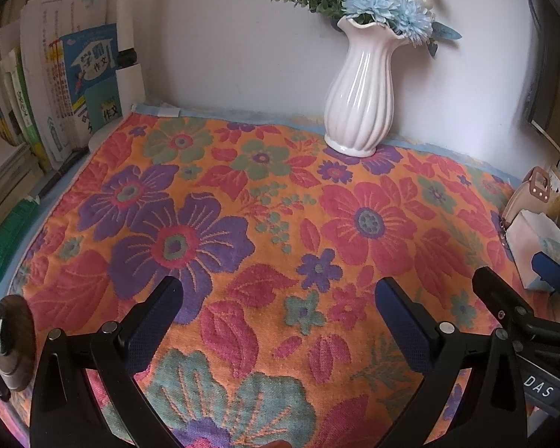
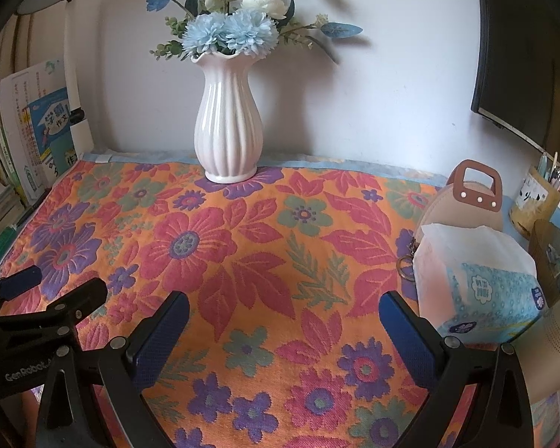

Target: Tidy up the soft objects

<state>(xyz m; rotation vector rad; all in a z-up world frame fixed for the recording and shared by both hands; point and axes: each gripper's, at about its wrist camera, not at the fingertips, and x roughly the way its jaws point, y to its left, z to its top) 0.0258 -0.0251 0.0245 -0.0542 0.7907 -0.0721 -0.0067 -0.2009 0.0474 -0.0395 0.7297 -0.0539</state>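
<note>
A lived-in home study corner. A flowered towel (image 2: pixel 265 246) covers the bench against a white wall, with a ribbed vase (image 2: pixel 227 127) of artificial flowers, schoolbooks (image 1: pixel 74 86) stacked upright, a tissue pack (image 2: pixel 478 276) and a pen holder (image 2: pixel 534 198).

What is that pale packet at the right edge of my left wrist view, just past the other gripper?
Observer: The right wrist view shows it in full. It is a tissue pack in a blue dotted wrapper, with white tissue standing out of the top.
Operator: Is anything behind it?
Observer: Yes, a beige bag with a brown handle stands right behind the pack.
Operator: Is the right gripper holding anything?
Observer: No. The right gripper is open over the floral cloth, with nothing between its fingers.
</note>
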